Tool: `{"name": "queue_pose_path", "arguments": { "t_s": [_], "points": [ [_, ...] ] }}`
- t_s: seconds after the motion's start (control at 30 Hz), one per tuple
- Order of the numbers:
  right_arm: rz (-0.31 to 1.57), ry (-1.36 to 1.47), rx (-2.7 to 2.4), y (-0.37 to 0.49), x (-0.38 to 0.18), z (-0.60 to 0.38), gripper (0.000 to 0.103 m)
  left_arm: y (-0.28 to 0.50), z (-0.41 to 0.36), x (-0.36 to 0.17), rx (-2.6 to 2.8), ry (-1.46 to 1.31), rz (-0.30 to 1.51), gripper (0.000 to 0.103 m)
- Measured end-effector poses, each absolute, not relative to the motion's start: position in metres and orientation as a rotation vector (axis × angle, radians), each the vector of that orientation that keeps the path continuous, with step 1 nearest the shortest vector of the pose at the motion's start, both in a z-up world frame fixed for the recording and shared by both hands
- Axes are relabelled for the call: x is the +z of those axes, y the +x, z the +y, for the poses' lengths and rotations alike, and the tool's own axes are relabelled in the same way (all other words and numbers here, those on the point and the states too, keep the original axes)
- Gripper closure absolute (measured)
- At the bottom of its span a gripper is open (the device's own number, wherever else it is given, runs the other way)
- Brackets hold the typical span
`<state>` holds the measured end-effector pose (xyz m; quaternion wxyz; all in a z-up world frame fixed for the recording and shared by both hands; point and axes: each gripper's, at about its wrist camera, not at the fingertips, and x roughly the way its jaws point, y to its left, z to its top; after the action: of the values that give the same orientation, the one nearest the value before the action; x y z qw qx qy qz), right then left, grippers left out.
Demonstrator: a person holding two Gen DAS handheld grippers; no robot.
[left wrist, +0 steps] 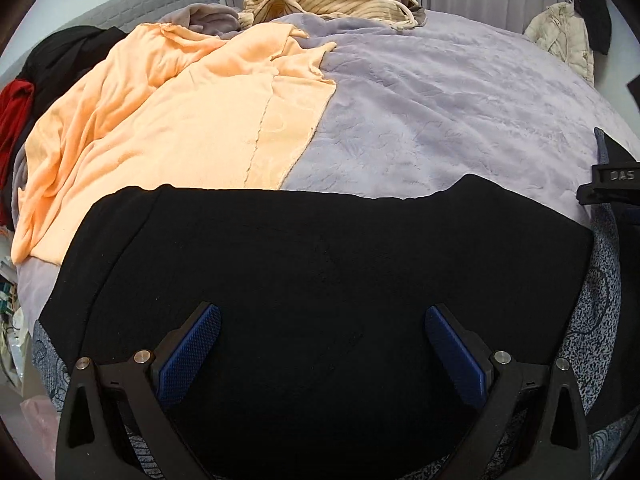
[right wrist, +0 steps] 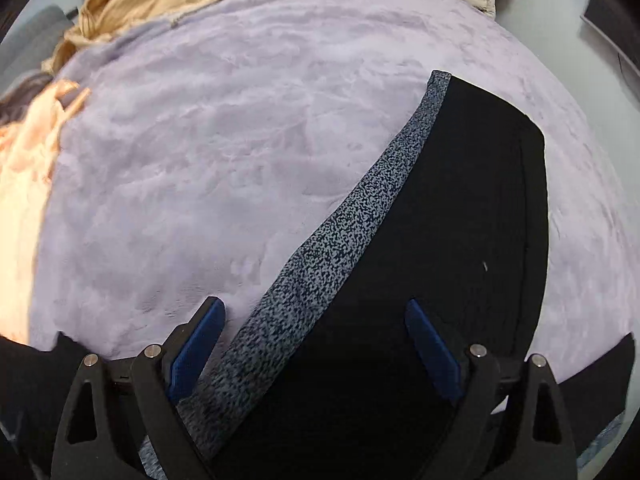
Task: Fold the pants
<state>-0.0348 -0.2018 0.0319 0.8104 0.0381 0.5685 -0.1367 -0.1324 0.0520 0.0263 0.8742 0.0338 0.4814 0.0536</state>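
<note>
The pants (left wrist: 320, 264) lie on the bed (left wrist: 440, 112), spread flat over the lilac plush cover, a black cloth with a speckled blue-grey band (right wrist: 340, 232) along one edge; in the left wrist view they fill the lower half, from about 8 o'clock to 4 o'clock. The left gripper (left wrist: 322, 344) hangs above the black cloth with its fingers wide apart and nothing between them. The right gripper (right wrist: 316, 340) also has its fingers wide and empty, one over the lilac cover and one over the black cloth, with the speckled band passing under the gap. The cloth looks soft, light and limp, so I think it will sag and crease when lifted, and a single layer may slip on the plush. It seems better to pinch it at a hemmed edge or a corner, where the cloth is thicker. An orange garment (left wrist: 168, 104) lies at 10 o'clock, touching the far edge of the pants.
</note>
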Motion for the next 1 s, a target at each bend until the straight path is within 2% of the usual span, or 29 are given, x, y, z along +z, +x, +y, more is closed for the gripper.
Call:
{"name": "queue_pose_path", "arguments": {
  "t_s": [0.13,0.17,0.2,0.27,0.3,0.43,0.5,0.57,0.63,0.7,0.83,1.0],
  "points": [
    [1.238,-0.003,-0.351,-0.027,0.019,-0.196,0.010,-0.131,0.054,0.025,0.107,0.059,1.015,0.000],
    [1.228,0.013,-0.351,-0.029,0.021,-0.198,0.021,-0.130,0.054,0.025,0.104,0.065,1.023,0.000],
    [1.224,0.013,-0.366,-0.032,0.023,-0.202,0.040,-0.129,0.055,0.025,0.098,0.065,1.029,0.000],
    [1.218,0.063,-0.364,-0.044,0.033,-0.216,0.060,-0.127,0.057,0.024,0.080,0.058,1.035,0.000],
    [1.217,0.116,-0.346,-0.048,0.036,-0.224,0.065,-0.126,0.059,0.023,0.069,0.052,1.035,0.000],
    [1.207,0.197,-0.345,-0.058,0.045,-0.238,0.065,-0.130,0.058,0.020,0.073,0.052,0.999,0.000],
    [1.218,0.157,-0.373,-0.048,0.041,-0.232,0.049,-0.131,0.056,0.019,0.081,0.061,0.988,0.000],
    [1.222,0.082,-0.403,-0.032,0.033,-0.224,0.046,-0.132,0.056,0.019,0.082,0.061,0.985,0.000],
    [1.215,0.028,-0.438,-0.020,0.027,-0.221,0.058,-0.132,0.057,0.019,0.076,0.061,0.988,0.000],
    [1.198,0.106,-0.404,-0.028,0.036,-0.230,0.090,-0.133,0.058,0.019,0.065,0.062,0.985,0.000],
    [1.081,0.268,-0.374,-0.082,0.069,-0.261,0.092,-0.135,0.058,0.020,0.047,0.067,0.975,0.000],
    [0.993,0.259,-0.373,-0.147,0.094,-0.273,0.092,-0.143,0.058,0.036,-0.060,0.027,1.031,0.000]
  ]
}}
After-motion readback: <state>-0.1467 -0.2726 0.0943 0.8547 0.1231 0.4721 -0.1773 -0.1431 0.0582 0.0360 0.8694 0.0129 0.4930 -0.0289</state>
